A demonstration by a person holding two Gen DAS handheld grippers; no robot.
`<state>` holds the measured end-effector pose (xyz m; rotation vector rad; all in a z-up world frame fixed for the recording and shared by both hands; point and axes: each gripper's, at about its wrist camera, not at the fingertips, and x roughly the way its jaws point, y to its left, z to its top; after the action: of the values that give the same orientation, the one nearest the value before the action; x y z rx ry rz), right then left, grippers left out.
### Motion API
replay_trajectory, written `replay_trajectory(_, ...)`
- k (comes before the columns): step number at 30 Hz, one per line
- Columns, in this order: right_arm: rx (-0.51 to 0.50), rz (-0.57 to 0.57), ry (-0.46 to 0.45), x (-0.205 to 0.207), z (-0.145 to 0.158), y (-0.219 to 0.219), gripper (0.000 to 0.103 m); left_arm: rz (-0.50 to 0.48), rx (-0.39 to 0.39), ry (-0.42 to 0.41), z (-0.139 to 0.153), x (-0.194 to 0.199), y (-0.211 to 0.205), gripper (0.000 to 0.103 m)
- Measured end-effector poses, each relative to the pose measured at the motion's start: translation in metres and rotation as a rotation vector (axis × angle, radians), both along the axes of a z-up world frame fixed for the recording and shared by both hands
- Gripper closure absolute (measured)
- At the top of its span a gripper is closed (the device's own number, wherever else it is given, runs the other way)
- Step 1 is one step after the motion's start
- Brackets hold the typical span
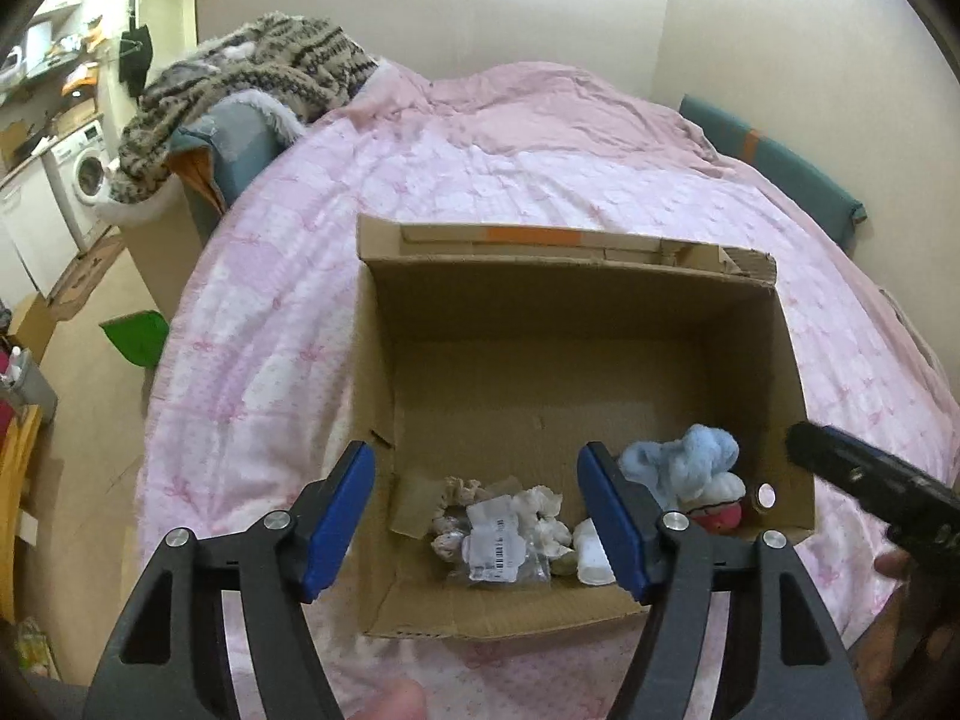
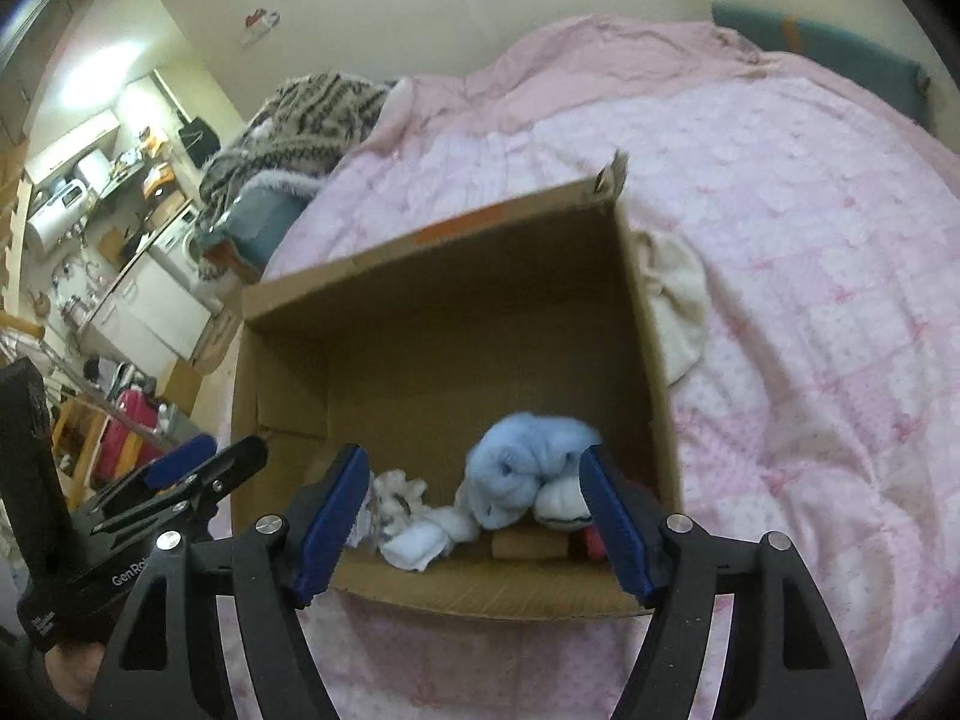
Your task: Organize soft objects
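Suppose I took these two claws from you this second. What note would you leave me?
Left claw: open, nothing in it, above the near end of the cardboard box.
Right claw: open, also holding nothing, above the same end.
In the box: blue fluffy toy, white socks, a clear labelled bag and other small soft pieces, all bunched at the near wall.
Done: those items are in the box.
Left: a cream cloth lies on the pink bedspread outside the box's right wall; probably the next pick.

pink quilt [image 1: 480,168] on bed | knit blanket [image 1: 252,78] far-left corner | washer [image 1: 81,174] bkgd left
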<state>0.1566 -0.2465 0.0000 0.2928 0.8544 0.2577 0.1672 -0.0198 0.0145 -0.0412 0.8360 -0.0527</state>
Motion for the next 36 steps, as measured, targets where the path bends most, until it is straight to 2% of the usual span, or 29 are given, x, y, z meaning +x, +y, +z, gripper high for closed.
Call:
replay_trajectory(3,-0.013,-0.027,-0.048,-0.009,0.013,-0.004,0.005,0.011,0.027,-0.058,0.016,-0.013,0.002,0.035)
replay_trajectory(4,-0.019,-0.032,-0.059,-0.013,0.017,-0.004,0.005,0.023,0.04,-0.077,0.021,-0.017,0.004,0.034)
replay_trajectory(6,-0.047,-0.052,-0.068,-0.019,0.023,-0.004,0.004,0.042,0.055,-0.103,0.029,-0.023,0.006,0.015)
replay_trajectory(10,-0.074,-0.057,-0.096,-0.028,0.039,-0.001,0.0,0.045,0.042,-0.106,0.041,-0.036,0.012,0.014)
replay_trajectory(15,-0.089,-0.065,-0.152,-0.053,0.057,-0.001,0.0,0.056,0.002,-0.097,0.052,-0.06,0.022,0.003)
replay_trajectory(20,-0.14,-0.045,-0.172,-0.073,0.063,0.008,0.0,0.058,0.061,-0.116,0.06,-0.081,0.019,0.003)
replay_trajectory(24,-0.154,-0.027,-0.166,-0.086,0.06,0.011,0.0,0.061,0.019,-0.107,0.059,-0.096,0.024,0.003)
replay_trajectory(28,-0.191,-0.027,-0.142,-0.095,0.049,0.015,0.0,0.074,-0.029,-0.073,0.043,-0.11,0.026,0.003)
replay_trajectory(32,-0.21,-0.025,-0.12,-0.099,0.034,0.019,0.0,0.079,-0.011,-0.044,0.024,-0.112,0.023,0.003)
replay_trajectory(36,-0.219,-0.028,-0.104,-0.098,0.019,0.019,0.0,0.073,0.004,-0.058,0.02,-0.111,0.019,0.003)
